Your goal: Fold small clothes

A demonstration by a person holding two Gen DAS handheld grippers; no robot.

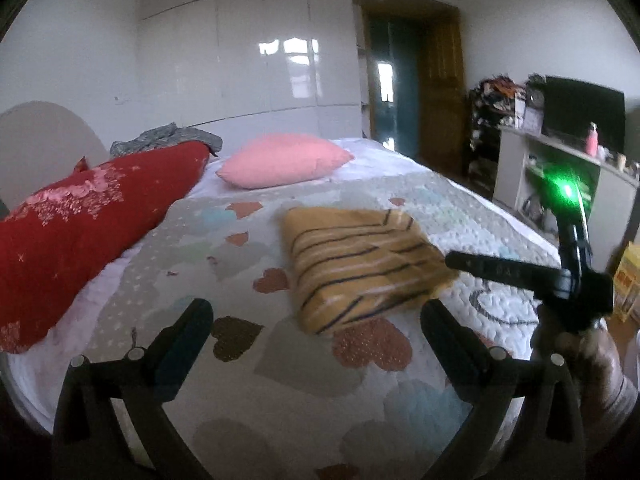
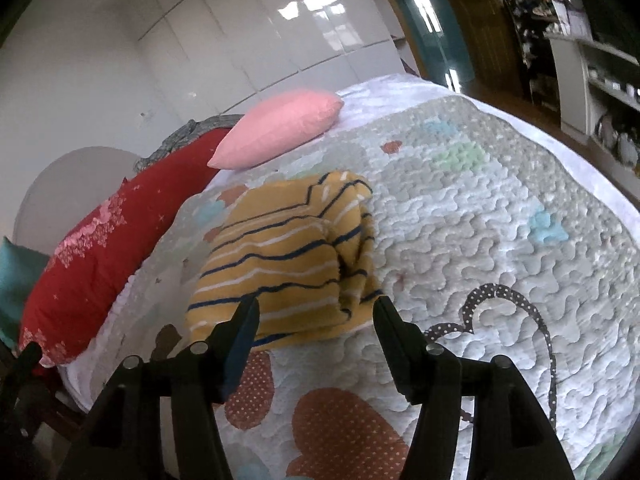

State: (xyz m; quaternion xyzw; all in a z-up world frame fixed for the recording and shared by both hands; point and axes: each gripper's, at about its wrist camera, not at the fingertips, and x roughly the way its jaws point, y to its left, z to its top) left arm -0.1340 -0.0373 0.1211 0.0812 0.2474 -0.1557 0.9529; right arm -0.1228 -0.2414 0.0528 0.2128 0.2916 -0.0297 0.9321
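A yellow garment with dark blue and white stripes lies folded into a thick rectangle on the quilted bed cover. It also shows in the right wrist view. My left gripper is open and empty, hovering above the quilt just in front of the garment. My right gripper is open and empty, its fingertips just above the garment's near edge. The right gripper's body shows in the left wrist view, with a green light glowing behind it.
A long red patterned pillow lies along the bed's left side. A pink pillow and a grey crumpled cloth lie at the head. White shelves and a dark screen stand to the right.
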